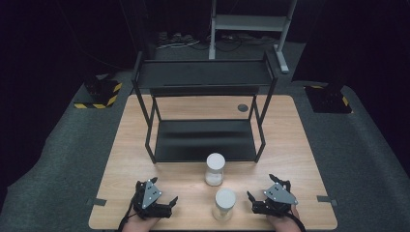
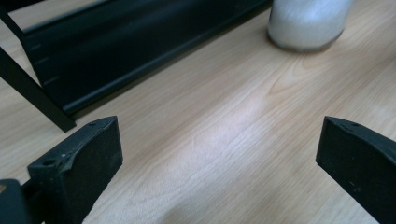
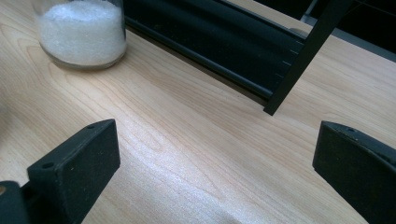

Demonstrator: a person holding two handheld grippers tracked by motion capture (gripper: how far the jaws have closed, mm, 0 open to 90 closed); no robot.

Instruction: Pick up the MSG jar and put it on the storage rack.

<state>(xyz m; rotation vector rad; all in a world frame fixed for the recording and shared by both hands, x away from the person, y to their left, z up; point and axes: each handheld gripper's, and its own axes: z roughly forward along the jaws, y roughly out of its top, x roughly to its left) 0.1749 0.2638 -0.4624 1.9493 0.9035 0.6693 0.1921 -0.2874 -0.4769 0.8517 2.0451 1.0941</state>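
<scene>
Wood table (image 1: 290, 145) in a dark room, black rack (image 1: 205, 140) at its far-middle. Two jars w/ white lids and white grains inside stand in front of the rack: near jar (image 1: 224, 204) close to the near edge, between both grippers; far jar (image 1: 215, 169) just before the rack's low shelf, apart from the near one. Left gripper (image 1: 167, 205) rests near-left, jaws wide apart, nothing between them; right gripper (image 1: 254, 205) near-right, jaws likewise spread and empty. Left gripper view has the far jar (image 2: 308, 23) ahead-right; right gripper view has it (image 3: 81, 32) ahead-left.

Likely step: grab a jar. Doing it well imo: right gripper is nearest the near jar, so come in level from the right, jaws either side of the glass body below the lid, centred, then squeeze gently. Keep it upright, lift straight, don't clip the far jar or rack leg.
</scene>
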